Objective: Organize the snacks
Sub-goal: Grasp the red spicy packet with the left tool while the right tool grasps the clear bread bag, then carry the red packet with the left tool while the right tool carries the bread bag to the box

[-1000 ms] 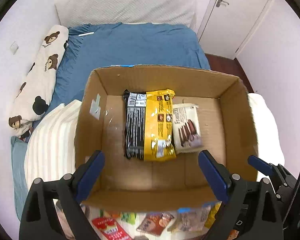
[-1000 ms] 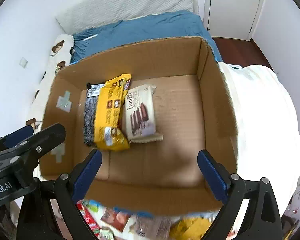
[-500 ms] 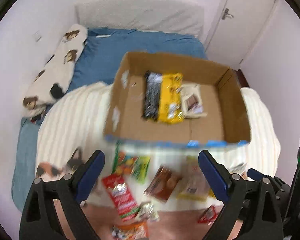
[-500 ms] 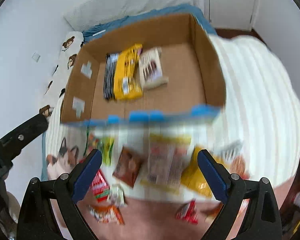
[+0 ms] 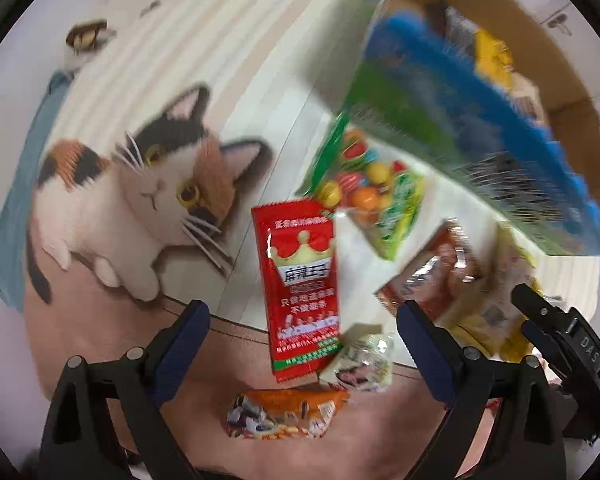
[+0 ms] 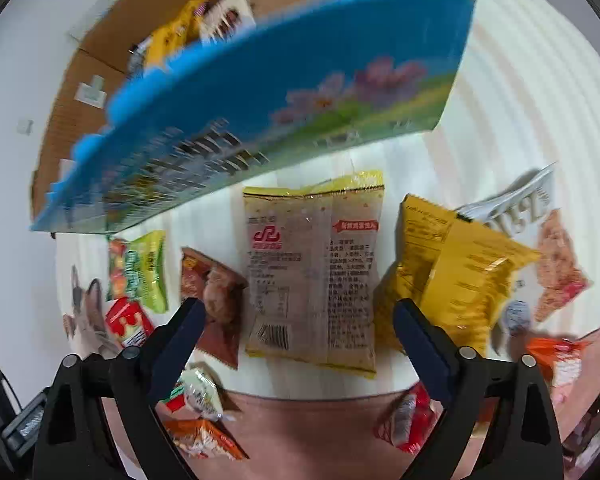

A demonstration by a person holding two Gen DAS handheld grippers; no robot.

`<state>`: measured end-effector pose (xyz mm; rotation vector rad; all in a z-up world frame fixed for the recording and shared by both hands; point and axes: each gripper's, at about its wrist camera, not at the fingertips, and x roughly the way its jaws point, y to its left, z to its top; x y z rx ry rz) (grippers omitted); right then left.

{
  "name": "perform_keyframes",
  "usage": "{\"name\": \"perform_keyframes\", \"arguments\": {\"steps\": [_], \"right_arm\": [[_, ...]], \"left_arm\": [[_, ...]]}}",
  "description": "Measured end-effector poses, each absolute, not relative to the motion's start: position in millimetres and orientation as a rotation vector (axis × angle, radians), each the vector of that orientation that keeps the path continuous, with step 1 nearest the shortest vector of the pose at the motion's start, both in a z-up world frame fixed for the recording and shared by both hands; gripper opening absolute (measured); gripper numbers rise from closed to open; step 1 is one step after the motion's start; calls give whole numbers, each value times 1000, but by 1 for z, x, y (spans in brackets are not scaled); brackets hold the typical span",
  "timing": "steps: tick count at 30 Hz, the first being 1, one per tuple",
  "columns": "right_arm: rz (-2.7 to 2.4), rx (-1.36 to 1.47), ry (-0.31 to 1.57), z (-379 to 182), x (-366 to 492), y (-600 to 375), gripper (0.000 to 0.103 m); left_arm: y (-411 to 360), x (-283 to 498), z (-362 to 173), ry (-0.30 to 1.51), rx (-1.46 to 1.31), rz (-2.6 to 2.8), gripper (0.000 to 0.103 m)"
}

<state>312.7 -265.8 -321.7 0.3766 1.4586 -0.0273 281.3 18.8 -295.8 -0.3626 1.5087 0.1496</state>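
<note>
Several snack packets lie on the bed in front of a cardboard box with a blue and green printed side. My left gripper is open and empty above a long red packet, with a colourful candy bag beyond it. My right gripper is open and empty over a clear yellow-edged packet. A brown packet lies to its left and a yellow bag to its right. The box holds a yellow packet and a white biscuit packet.
The bedcover has a large cat print at the left. An orange packet and a small clear packet lie near the front. A silver bag and red packets lie at the right.
Both grippers have pulled back from over the box and dropped low over the loose packets in front of it. Both stay open and empty.
</note>
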Motion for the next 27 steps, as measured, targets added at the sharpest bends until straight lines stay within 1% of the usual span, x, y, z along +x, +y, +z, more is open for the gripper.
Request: {"name": "perform_keyframes", "arguments": {"steps": [2,5,6,8,10,12,13,14,15,16,17,20,21,23,25,26,27], "right_arm": [[-36,377,1477,-334,316,-263,87],[-60,382,1500,-351,320,-260,84],[-60,391,1507,-355,321,-259,80],[-71,377,1522,-362,323,-257,76],[-77,344,1513,-363,323,-254,67],[-62,305,1505,-360,320,-251,63],[-50,285,1506,-358,317,-249,61],[-38,264,1512,-358,313,-247,60],[-27,247,1520,-357,310,-244,59],[-10,224,1530,-357,304,-241,59],[8,198,1538,-357,298,-237,59],[52,127,1566,-360,277,-225,59],[62,114,1576,-361,271,-221,59],[82,78,1590,-363,259,-215,59],[86,55,1600,-366,250,-211,62],[78,67,1600,-367,249,-211,63],[64,95,1597,-369,248,-213,68]], "left_arm": [[20,286,-312,1531,-372,168,96],[20,293,-337,1569,-374,199,96],[19,294,-343,1577,-374,208,96],[18,296,-349,1573,-362,225,96],[15,295,-349,1559,-344,230,96],[10,296,-348,1542,-307,229,91],[6,295,-349,1541,-274,228,86],[3,295,-349,1538,-250,222,81],[0,293,-349,1534,-221,213,80],[-3,292,-348,1532,-200,203,75],[-7,289,-346,1529,-183,190,69],[-16,279,-340,1532,-125,142,57],[-17,275,-339,1534,-111,128,56],[-16,268,-339,1543,-78,110,56],[-14,262,-342,1567,-91,103,58],[-10,258,-343,1577,-124,108,63],[-7,256,-345,1593,-171,112,66]]}}
